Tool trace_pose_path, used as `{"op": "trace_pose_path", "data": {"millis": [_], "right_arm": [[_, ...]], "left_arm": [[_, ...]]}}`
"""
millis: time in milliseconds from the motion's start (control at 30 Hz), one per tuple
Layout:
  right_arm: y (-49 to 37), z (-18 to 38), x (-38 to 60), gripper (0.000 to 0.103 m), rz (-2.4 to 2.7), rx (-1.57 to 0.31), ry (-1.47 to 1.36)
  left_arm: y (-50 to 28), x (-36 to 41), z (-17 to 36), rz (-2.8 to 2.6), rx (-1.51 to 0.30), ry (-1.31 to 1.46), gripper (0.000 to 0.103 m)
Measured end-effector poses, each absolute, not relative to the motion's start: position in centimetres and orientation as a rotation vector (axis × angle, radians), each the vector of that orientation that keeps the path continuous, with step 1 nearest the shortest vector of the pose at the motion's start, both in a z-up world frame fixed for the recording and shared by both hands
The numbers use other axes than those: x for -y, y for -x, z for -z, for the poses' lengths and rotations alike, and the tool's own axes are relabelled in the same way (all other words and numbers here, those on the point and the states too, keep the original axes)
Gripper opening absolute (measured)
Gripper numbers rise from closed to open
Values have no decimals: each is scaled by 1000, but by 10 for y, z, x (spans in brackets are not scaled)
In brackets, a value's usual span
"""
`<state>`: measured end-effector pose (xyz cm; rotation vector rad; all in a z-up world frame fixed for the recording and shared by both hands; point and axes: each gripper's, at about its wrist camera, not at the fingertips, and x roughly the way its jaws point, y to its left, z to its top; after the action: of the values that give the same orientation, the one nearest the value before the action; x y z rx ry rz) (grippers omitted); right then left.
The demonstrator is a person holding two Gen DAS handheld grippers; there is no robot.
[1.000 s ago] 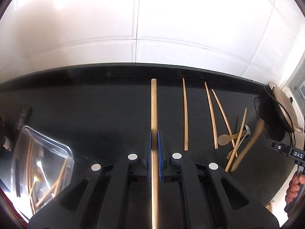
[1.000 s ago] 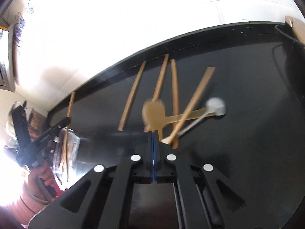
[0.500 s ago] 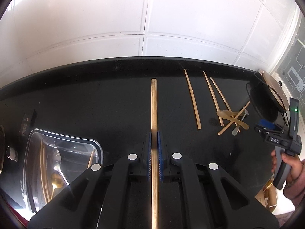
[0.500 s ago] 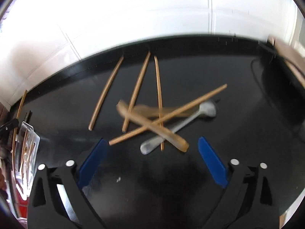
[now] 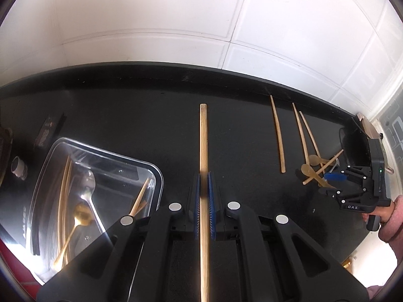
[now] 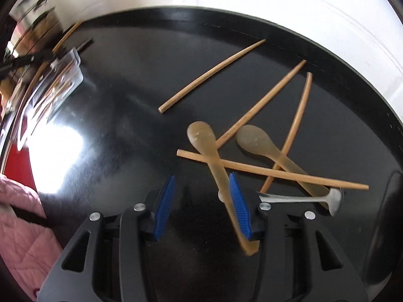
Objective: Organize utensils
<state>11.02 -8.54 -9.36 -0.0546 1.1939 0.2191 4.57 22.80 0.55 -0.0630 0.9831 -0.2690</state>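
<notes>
The left gripper (image 5: 204, 196) is clamping tight on a long wooden chopstick (image 5: 203, 136), its blue pads (image 5: 197, 196) pressing both sides, the stick jutting forward above the black counter (image 5: 126, 105). Just left, a clear plastic container (image 5: 151, 173) is holding a metal spoon (image 5: 87, 188), a gold spoon and more sticks. Over at the right gripper (image 6: 201, 201), the jaws have just been narrowing but are standing apart, gripping nothing; a tan spoon (image 6: 209, 151) is lying between them, its handle running along the right pad (image 6: 239, 206). It is crossing a loose pile of chopsticks (image 6: 272, 171), another tan spoon (image 6: 262, 146) and a steel spoon (image 6: 327, 197).
</notes>
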Motion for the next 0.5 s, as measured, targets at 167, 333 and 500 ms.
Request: {"op": "trace_pose_path", "data": {"millis": [167, 333, 500], "right_arm": [[-122, 100, 91, 45, -271, -1220, 68], [-116, 104, 85, 43, -286, -1215, 171], [-123, 98, 88, 11, -201, -1224, 86]], "left_arm": [[-45, -221, 2, 242, -1007, 78, 5], [-44, -213, 5, 233, -1017, 74, 5], [-46, -208, 8, 240, -1030, 79, 5]]}}
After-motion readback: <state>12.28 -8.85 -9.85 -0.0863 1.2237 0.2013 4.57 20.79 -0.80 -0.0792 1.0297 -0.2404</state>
